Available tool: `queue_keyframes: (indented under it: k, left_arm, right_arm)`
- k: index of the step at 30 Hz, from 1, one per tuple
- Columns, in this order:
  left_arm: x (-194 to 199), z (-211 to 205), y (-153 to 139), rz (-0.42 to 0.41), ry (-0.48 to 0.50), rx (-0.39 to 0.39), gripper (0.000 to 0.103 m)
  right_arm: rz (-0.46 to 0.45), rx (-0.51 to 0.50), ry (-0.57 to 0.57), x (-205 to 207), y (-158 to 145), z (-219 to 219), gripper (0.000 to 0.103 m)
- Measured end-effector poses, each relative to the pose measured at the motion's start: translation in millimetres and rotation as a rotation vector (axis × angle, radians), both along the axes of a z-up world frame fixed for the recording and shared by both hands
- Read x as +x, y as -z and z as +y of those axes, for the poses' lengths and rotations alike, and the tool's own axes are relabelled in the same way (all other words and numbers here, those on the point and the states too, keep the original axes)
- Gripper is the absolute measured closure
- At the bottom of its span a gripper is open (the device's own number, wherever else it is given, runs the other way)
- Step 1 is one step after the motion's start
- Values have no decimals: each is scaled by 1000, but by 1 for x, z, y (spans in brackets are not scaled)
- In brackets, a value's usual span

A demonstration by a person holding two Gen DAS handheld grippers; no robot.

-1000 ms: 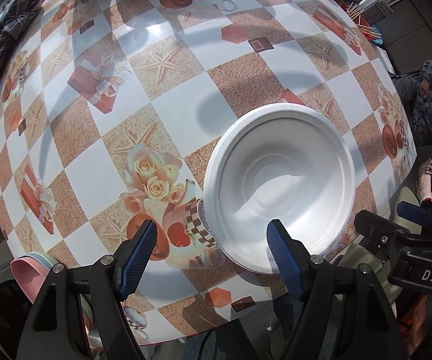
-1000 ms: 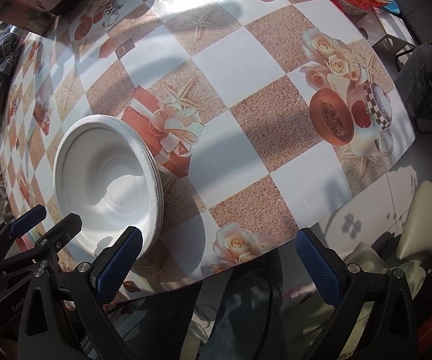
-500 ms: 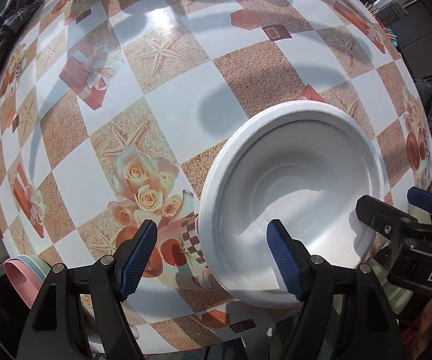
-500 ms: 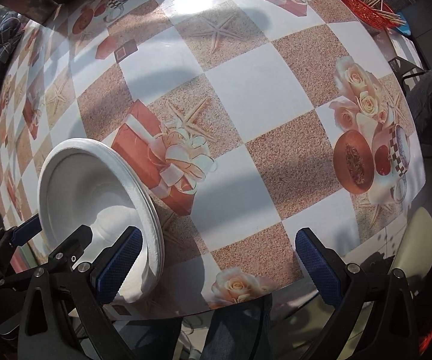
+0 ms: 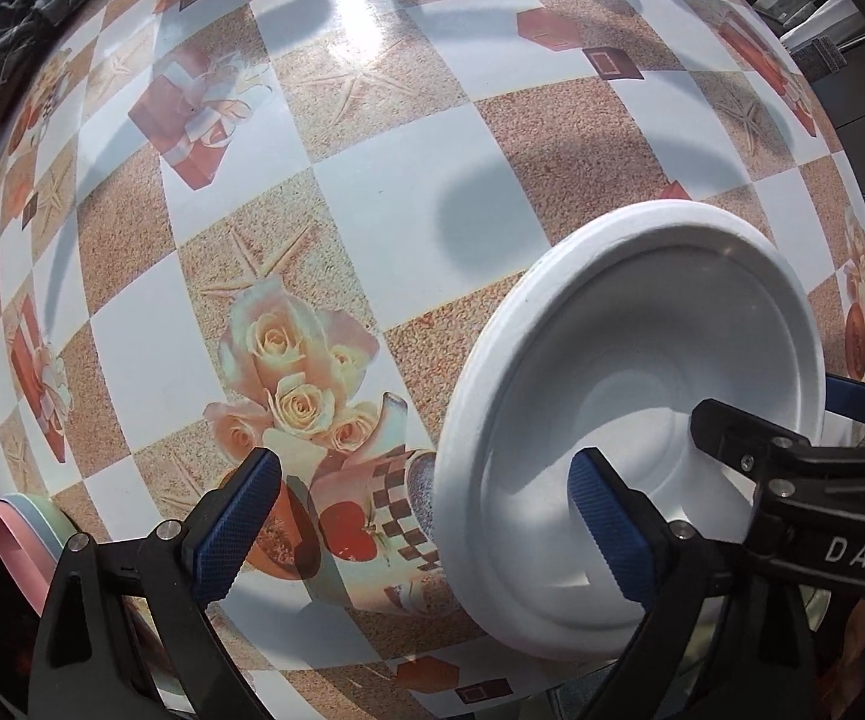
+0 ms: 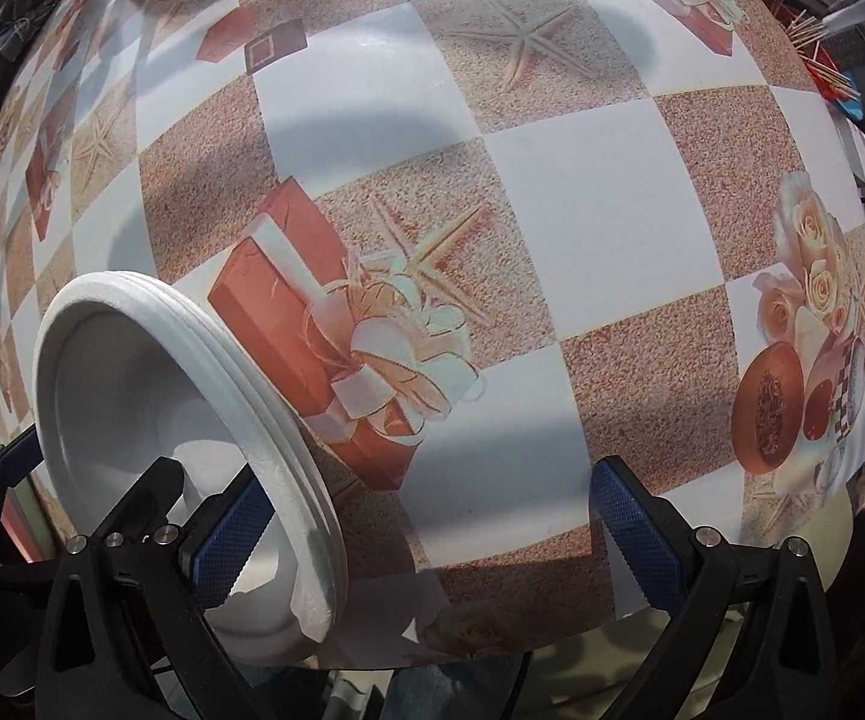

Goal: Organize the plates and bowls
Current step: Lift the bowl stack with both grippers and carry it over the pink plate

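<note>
The bench (image 5: 372, 180) is covered with a glossy, smooth oilcloth printed in a checker pattern: plain white squares beside squares with a grainy sand texture, and among them pictures of cream roses, starfish, red gift boxes with ribbons, and cups.

Near the front edge of the bench stands a stack of white bowls (image 5: 630, 420). They are round, with a broad flat rim and a deep, rounded middle, and the material looks like matte foam. In the right wrist view the stack (image 6: 234, 402) shows several thin rims lying close one on another, like layers.

The left tongs (image 5: 426, 516) point down at the bench. Their jaws have just been opening and now stand wide. The black arms are angular and the pads (image 5: 609, 528) are blue with a fine knurled surface. One pad is over the inside of the top bowl, the other over the oilcloth beside the stack, so the near rim lies between them; the pads do not press on it.

The right tongs (image 6: 432, 534) are also wide. One blue pad (image 6: 228, 534) is inside the bowl stack near its rim, the other over a white square, with the rim between them. I cannot tell if the pad touches the foam.

At the lower left edge of the left wrist view, beyond the bench edge, are thin curved rims in pink and pale blue (image 5: 12, 522).
</note>
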State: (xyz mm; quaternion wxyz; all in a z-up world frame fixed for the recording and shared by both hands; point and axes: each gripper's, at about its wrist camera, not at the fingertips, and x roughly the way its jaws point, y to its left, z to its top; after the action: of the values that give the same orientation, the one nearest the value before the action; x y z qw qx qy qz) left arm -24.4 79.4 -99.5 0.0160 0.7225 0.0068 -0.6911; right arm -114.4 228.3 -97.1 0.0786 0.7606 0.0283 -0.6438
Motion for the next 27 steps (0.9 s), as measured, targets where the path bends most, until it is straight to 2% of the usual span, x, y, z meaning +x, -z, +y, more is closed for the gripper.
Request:
queue_keyframes:
  k: [27]
  left_arm:
    - [-1,-7,6,2,3,2,0]
  right_arm:
    - [10,-2,6,1,1,-2,0]
